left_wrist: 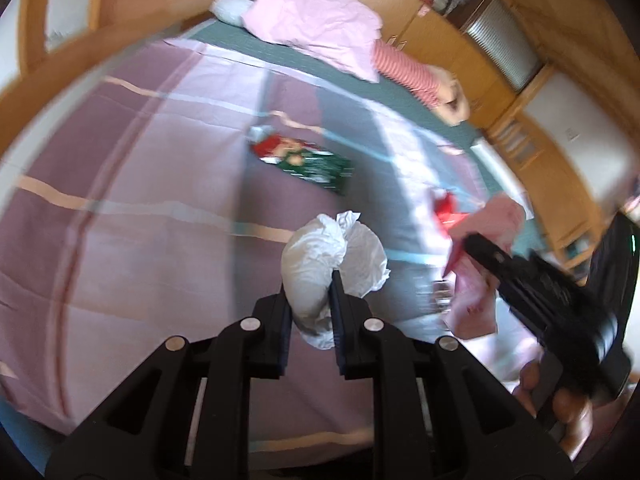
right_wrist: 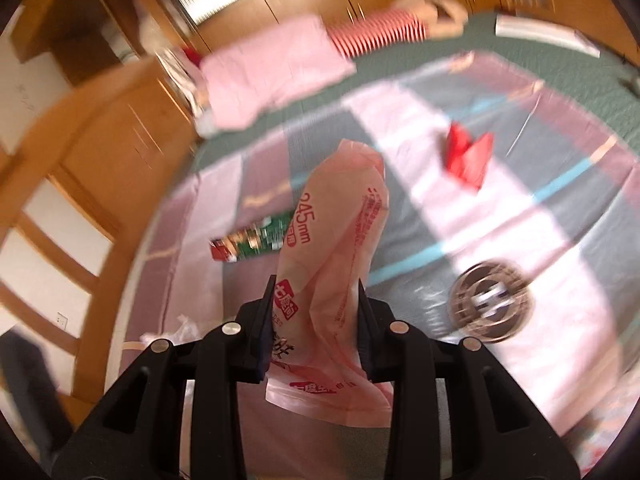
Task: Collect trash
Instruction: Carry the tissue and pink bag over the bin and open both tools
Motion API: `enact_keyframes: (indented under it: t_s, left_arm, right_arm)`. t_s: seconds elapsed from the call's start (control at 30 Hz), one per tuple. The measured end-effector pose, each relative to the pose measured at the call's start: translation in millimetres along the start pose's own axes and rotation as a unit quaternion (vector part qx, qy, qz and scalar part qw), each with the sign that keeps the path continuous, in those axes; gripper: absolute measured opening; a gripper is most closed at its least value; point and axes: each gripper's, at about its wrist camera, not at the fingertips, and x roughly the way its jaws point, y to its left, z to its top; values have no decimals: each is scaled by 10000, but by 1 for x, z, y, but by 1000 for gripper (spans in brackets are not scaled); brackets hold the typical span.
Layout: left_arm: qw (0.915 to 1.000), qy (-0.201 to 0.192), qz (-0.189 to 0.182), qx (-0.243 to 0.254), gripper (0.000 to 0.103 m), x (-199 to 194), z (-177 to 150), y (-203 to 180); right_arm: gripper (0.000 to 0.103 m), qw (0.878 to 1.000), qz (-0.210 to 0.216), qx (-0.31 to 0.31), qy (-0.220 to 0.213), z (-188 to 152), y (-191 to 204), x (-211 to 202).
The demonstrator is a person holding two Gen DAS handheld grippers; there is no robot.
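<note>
Your left tongs [left_wrist: 310, 300] are nearly closed on a crumpled white tissue wad [left_wrist: 334, 256], held above the striped bedspread [left_wrist: 120, 200]. It looks feather-light and squashy, so a gentle pinch through its middle should do. Your right tongs [right_wrist: 316, 320] are part-way closed on a pink plastic wrapper [right_wrist: 336, 240] that hangs limp and slick; grip it across the bunched folds or it may slide out. On the bed, the red-and-green wrapper [left_wrist: 304, 160] lies flat, and the red wrapper [right_wrist: 468, 156] is crumpled; take each by a raised edge.
</note>
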Motion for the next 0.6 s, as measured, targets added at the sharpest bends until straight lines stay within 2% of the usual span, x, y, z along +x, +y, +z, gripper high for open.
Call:
enact_keyframes:
  t_s: [0.03,0.07,0.17,0.23,0.3,0.37,0.43,0.47,0.57,0.6]
  left_arm:
    - [9995,37,-300,6,18,0,0,-5]
    - [9990,43,-430,66,18,0,-1,-10]
    - [9964,-86,-602,596,18,-3,-8,-38]
    - [9925,-151,-706,985,18,-7,-17,-58]
    - [9865,-1,-1166,1148,18,-9,-29,-77]
    - [9800,225,-1609,1148,18,-10,-40,-92]
    - [9739,379,-1842,1271,18,-11,-53,-114]
    - [9706,410,-1931,1375,18,-13,-63,-129]
    - [9574,589,-2274,1679,18,-15,-90,-173]
    - [9526,657,-2366,1796,18,-15,-99,-187]
  right_arm:
    - [34,10000,35,-59,-49,1,-7,-16]
    - [35,9999,63,-106,-52,2,-16,-34]
    - [34,9996,-13,-263,-40,2,-47,-85]
    - [34,9988,-296,-397,-65,-2,-72,-119]
    - [34,9969,-670,-406,-39,-10,-101,-149]
    - [34,9945,-1005,-247,184,-23,-135,-176]
    - [35,9913,-1235,-94,450,-37,-164,-191]
    - [37,9887,-1391,-34,558,-48,-177,-199]
    - [53,9773,-1888,52,957,-74,-205,-205]
    - [54,9743,-1996,192,1026,-79,-216,-209]
